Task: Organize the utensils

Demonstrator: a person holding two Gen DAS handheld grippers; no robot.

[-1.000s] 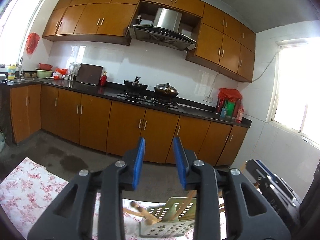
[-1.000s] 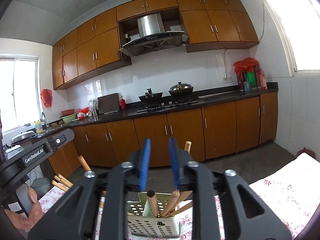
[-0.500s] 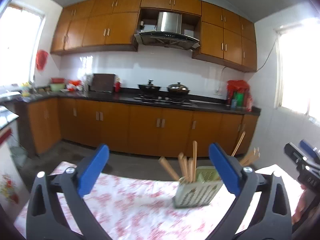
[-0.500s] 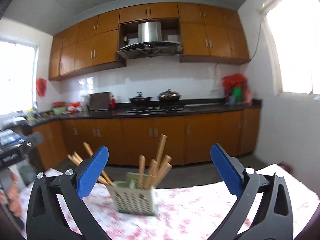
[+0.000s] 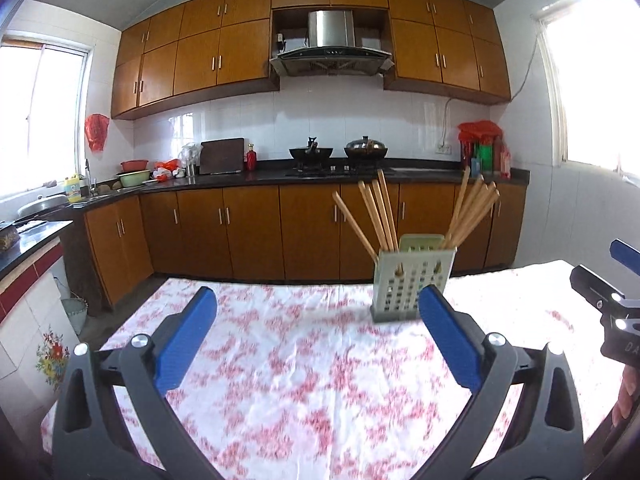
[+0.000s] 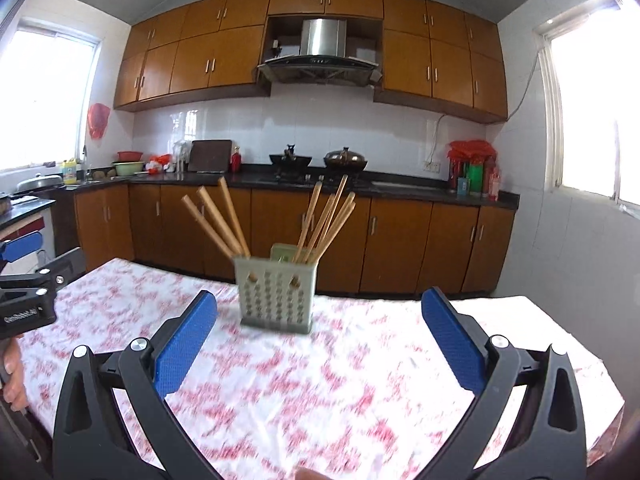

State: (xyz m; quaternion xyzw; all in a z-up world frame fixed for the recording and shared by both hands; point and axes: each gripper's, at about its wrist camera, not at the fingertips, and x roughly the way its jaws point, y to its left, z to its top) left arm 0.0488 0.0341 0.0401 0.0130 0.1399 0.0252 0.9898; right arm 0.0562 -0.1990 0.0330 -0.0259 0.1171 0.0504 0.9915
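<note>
On the table's floral cloth (image 5: 304,364) we see one perforated utensil holder (image 5: 412,286) standing upright, well ahead of both our grippers, with wooden chopsticks (image 6: 324,220) fanned out of it in two bunches; we cannot count them surely through the blur. Our left gripper (image 5: 318,338) and right gripper (image 6: 318,338) each hang above the cloth with jaws spread wide, gripping nothing.

One perforated utensil holder (image 6: 276,294) stands on one floral tablecloth (image 6: 360,380). It holds two fans of wooden chopsticks (image 6: 218,220): about three sticks leaning toward 11 o'clock and about five toward 1 o'clock; motion blur makes an exact count uncertain. Two pots (image 6: 345,158) sit on the counter at 12 o'clock.
</note>
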